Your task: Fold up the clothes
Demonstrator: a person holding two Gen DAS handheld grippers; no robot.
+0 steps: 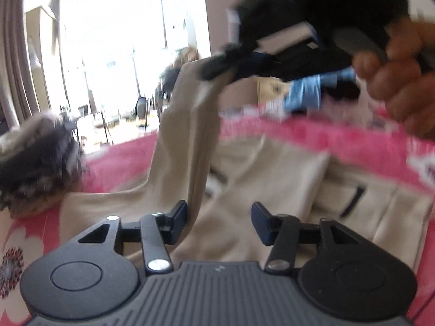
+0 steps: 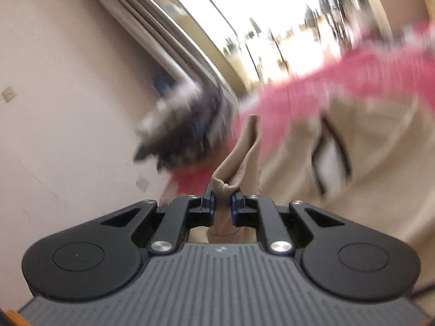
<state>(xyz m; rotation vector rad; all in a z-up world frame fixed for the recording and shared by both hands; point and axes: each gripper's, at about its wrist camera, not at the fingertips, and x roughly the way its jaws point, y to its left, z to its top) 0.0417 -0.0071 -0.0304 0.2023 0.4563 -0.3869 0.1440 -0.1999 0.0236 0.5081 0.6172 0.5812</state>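
A: Trousers, beige cotton (image 1: pixel 261 179), where?
B: On pink floral bedspread (image 1: pixel 122 160); one corner lifted, clenched in right gripper (image 2: pixel 222 199) for folding over.
A: Left gripper (image 1: pixel 219 217)?
B: Fingers spread, empty, just above the cloth.

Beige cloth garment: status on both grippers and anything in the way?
Right gripper shut on beige cloth garment, one end lifted. Left gripper open, above it. Dark patterned clothes pile left of garment on pink floral sheet.

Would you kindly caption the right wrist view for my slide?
Right gripper pinches a fold of beige garment above the pink bedspread.
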